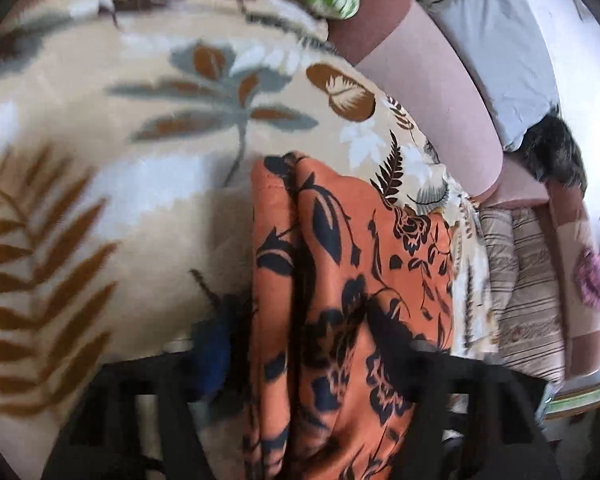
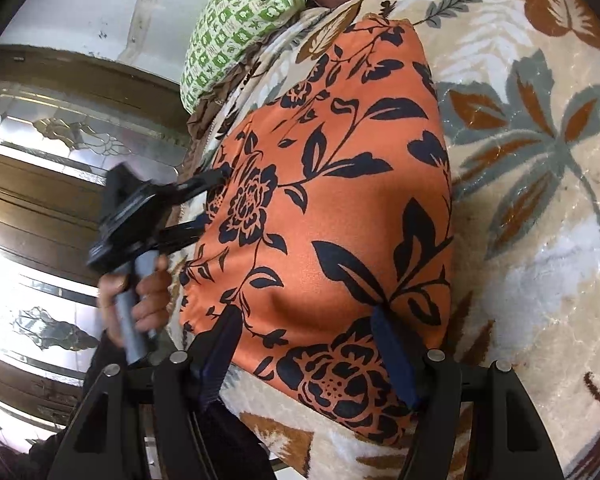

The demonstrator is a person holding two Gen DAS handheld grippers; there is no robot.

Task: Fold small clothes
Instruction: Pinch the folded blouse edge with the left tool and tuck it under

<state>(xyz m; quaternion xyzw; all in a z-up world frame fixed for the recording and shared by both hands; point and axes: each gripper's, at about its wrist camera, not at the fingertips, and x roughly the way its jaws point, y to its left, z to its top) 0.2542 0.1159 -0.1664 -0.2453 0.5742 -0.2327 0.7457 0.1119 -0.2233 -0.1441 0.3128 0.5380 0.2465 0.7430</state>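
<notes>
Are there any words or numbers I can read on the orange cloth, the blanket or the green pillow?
None: no words, numbers or brand names show in either view.
Orange cloth: only black flowers and leaves.
Blanket: only leaf pictures.
Green pillow: little green and white squares with shapes in them, too small and blurred to tell if any are letters.

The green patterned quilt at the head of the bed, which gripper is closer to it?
Left. The left gripper sits at the orange floral garment's far-left edge, toward the green patterned quilt. The right gripper straddles the garment's near edge, farther away.
</notes>
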